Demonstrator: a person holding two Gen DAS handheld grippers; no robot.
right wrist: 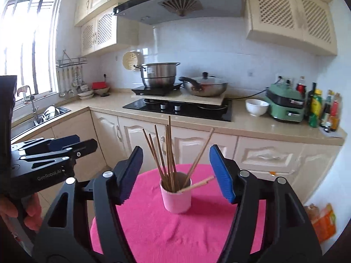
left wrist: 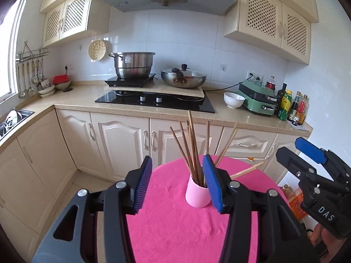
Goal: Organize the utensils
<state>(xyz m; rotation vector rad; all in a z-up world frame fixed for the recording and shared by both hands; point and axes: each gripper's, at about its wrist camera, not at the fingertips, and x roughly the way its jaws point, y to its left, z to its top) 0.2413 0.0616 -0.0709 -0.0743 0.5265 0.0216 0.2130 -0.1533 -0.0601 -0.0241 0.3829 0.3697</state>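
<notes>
A pink cup stands on a round table with a pink cloth. Several wooden chopsticks stand in it, leaning different ways; one leans low over the rim to the right. My left gripper is open and empty, with the cup just ahead, near its right finger. My right gripper is open and empty, the cup between and ahead of its fingers. Each gripper shows in the other's view, the right one and the left one.
Kitchen counter behind the table with a stove, pot, wok, white bowl, green appliance and bottles. Sink at left. Packages on the floor at right.
</notes>
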